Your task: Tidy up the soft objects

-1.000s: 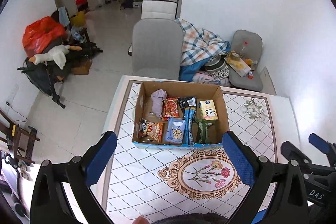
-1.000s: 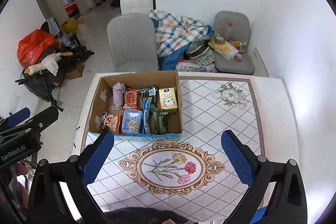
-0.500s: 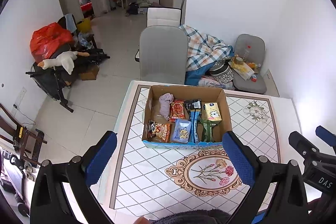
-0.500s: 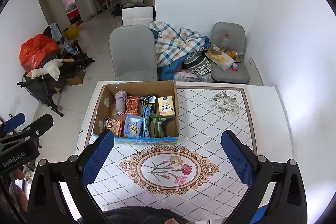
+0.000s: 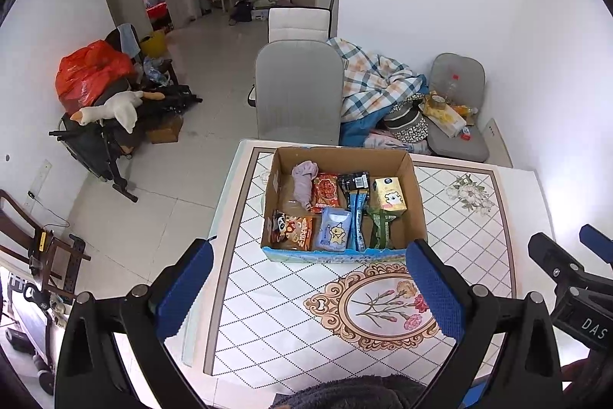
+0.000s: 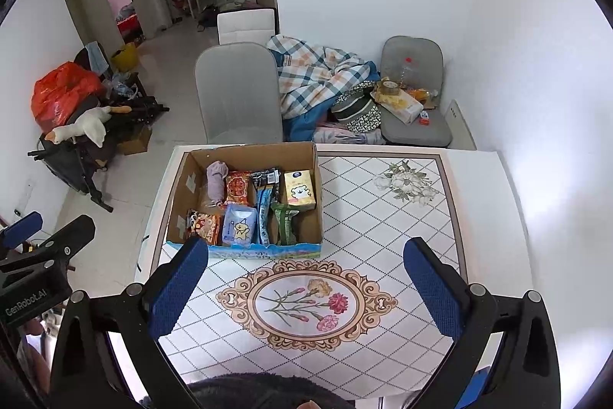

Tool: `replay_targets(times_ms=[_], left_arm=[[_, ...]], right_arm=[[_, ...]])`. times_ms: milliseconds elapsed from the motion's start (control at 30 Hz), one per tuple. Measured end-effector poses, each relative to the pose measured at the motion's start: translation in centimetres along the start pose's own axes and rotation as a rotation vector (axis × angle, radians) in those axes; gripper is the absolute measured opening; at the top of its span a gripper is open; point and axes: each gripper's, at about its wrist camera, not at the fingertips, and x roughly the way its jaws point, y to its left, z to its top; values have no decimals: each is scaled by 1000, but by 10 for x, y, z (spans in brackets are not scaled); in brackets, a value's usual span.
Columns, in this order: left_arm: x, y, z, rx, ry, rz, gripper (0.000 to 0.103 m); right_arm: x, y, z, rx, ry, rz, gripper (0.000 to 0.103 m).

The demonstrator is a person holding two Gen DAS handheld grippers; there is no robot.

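An open brown cardboard box (image 5: 415,192) (image 6: 184,186) sits on the far left part of the tiled desk (image 5: 479,229) (image 6: 383,217), packed with soft things: a rolled mauve cloth (image 5: 304,181) (image 6: 216,181) in the far corner, a red snack packet (image 5: 325,190) (image 6: 237,188) beside it, a dark packet with a barcode (image 5: 354,181) (image 6: 266,176), a yellow tissue box with a bear print (image 5: 390,193) (image 6: 299,190), a long blue sachet (image 5: 357,219) (image 6: 263,217), a green wrapped packet (image 5: 380,229) (image 6: 284,222), a light blue tissue pack with a yellow cartoon figure (image 5: 334,229) (image 6: 239,227) and an orange cartoon snack bag (image 5: 293,229) (image 6: 205,225) nearest the front wall.

The left claw (image 5: 306,290) hangs above the near part of the desk with its blue-padded fingers (image 5: 435,290) spread wide, holding nothing and touching nothing; the box lies ahead of it, between the two fingertips and apart from them. The right claw (image 6: 304,288) is likewise spread wide and empty, over the oval flower medallion (image 6: 306,301) (image 5: 383,309) printed on the desk; the box lies ahead and to its left, its front wall just beyond the left fingertip in this view. Each claw shows at the edge of the other's camera.

Beyond the desk stands a grey upholstered chair (image 5: 299,91) (image 6: 237,91), with a plaid blanket (image 5: 371,79) (image 6: 310,71) heaped to its right.
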Motion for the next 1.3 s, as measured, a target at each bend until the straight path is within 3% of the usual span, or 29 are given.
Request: replay_targets(times_ms=[1300], left_arm=[[-2, -8, 4, 11, -11, 5, 103]], right_arm=[[1, -9, 2, 23, -3, -40, 103]])
